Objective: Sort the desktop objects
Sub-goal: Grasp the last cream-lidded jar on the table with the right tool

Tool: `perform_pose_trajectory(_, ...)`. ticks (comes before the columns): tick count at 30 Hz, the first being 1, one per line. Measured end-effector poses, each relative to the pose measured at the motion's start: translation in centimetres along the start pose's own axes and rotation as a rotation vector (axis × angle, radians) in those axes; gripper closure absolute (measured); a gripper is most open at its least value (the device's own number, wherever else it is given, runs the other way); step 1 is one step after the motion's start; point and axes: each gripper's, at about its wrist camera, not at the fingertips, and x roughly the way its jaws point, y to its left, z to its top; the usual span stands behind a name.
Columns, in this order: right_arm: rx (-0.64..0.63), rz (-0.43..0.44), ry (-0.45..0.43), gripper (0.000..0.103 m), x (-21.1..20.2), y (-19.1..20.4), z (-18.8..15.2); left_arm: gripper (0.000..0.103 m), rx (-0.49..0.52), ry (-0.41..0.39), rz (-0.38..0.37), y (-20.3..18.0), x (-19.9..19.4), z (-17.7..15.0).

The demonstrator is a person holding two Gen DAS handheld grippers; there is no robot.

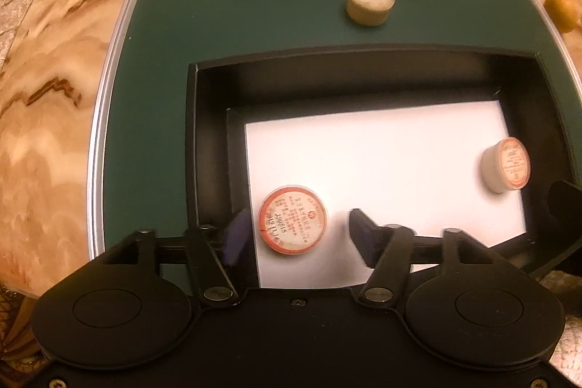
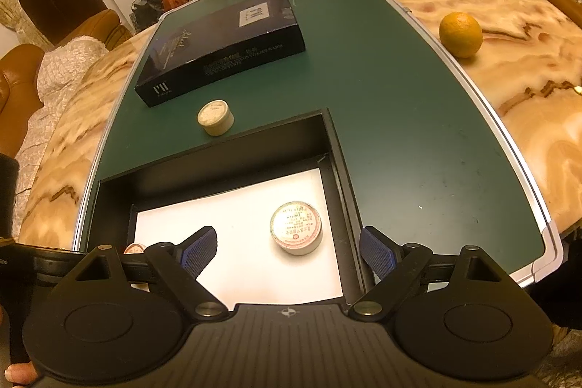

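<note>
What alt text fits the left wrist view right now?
Open left gripper hovers over a black tray, a red-labelled round tin between its jaws. A second tin lies right; a third sits outside on the green mat.

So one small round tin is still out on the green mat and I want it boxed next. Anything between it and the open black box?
Nothing visible: the tin stands just beyond the box's far wall, bare mat between.
</note>
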Motion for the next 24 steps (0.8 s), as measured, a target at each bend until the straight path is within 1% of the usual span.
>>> perform_pose_trajectory(2, -0.011, -0.002, -0.006, 0.010, -0.1, 0.3, 0.1, 0.027, 0.007, -0.026, -0.003, -0.1, -0.6, -0.1)
perform_pose_trajectory(4, -0.026, -0.004, -0.010, 0.010, -0.2, 0.7, 0.2, 0.022, 0.018, -0.057, 0.016, -0.4, -1.4, -0.3)
perform_pose_trajectory(6, -0.042, -0.012, -0.013, 0.008, -0.2, 1.2, 0.2, 0.019, 0.012, -0.083, 0.002, -0.4, -2.3, -0.6)
perform_pose_trajectory(10, -0.077, -0.031, -0.013, 0.006, -0.2, 2.2, 0.4, 0.018, -0.010, -0.115, -0.026, 0.4, -3.3, -0.8)
perform_pose_trajectory(11, -0.085, -0.035, -0.015, 0.005, -0.2, 2.5, 0.4, 0.015, -0.013, -0.122, -0.029, 0.6, -3.5, -0.8)
perform_pose_trajectory(12, -0.094, -0.039, -0.017, 0.003, -0.3, 2.8, 0.5, 0.008, -0.016, -0.127, -0.012, 0.7, -3.6, -0.8)
perform_pose_trajectory(13, -0.104, -0.042, -0.020, 0.003, -0.3, 3.0, 0.5, 0.007, -0.017, -0.140, 0.027, 0.8, -3.9, -0.9)
perform_pose_trajectory(15, -0.126, -0.048, -0.026, 0.002, -0.4, 3.6, 0.6, 0.005, -0.016, -0.170, 0.069, 1.0, -4.4, -1.0)
perform_pose_trajectory(17, -0.139, -0.050, -0.027, 0.000, -0.4, 4.1, 0.7, 0.004, -0.028, -0.179, 0.069, 1.6, -4.7, -1.0)
perform_pose_trajectory(24, -0.186, -0.047, -0.031, 0.000, 0.0, 6.0, 1.1, 0.004, -0.078, -0.169, 0.067, 3.7, -4.5, -1.3)
